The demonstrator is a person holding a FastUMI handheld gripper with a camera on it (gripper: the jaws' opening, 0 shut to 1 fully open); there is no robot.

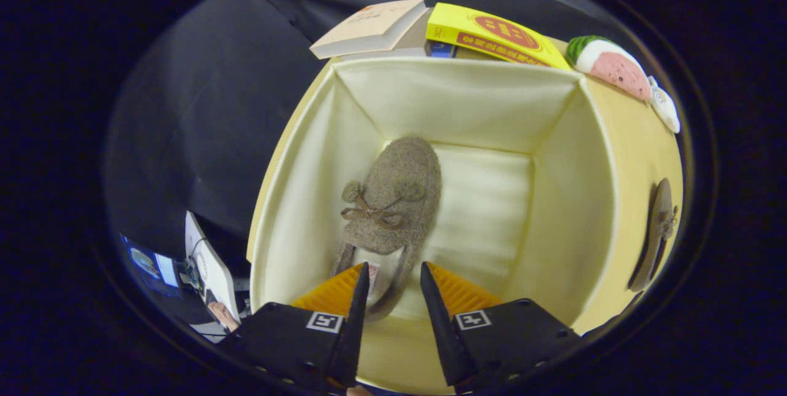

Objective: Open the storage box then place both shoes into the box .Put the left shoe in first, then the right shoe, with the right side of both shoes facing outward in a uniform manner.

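Observation:
The cream storage box [556, 156] stands open below me, and I look straight down into it. A brown fuzzy shoe [393, 199] with a small bow lies on the box floor along the left wall, its toe towards the far wall. My gripper [393, 268] hovers over the shoe's heel with its fingers partly apart. The left finger overlaps the heel opening, and a sliver of box floor shows between the heel and the right finger. The second brown shoe [659, 233] lies outside the box on the table, just past its right wall.
Beyond the box's far wall lie a cream book [369, 27] and a yellow book [492, 36]. A watermelon-slice toy [609, 64] sits at the far right corner. The right half of the box floor [486, 211] is bare.

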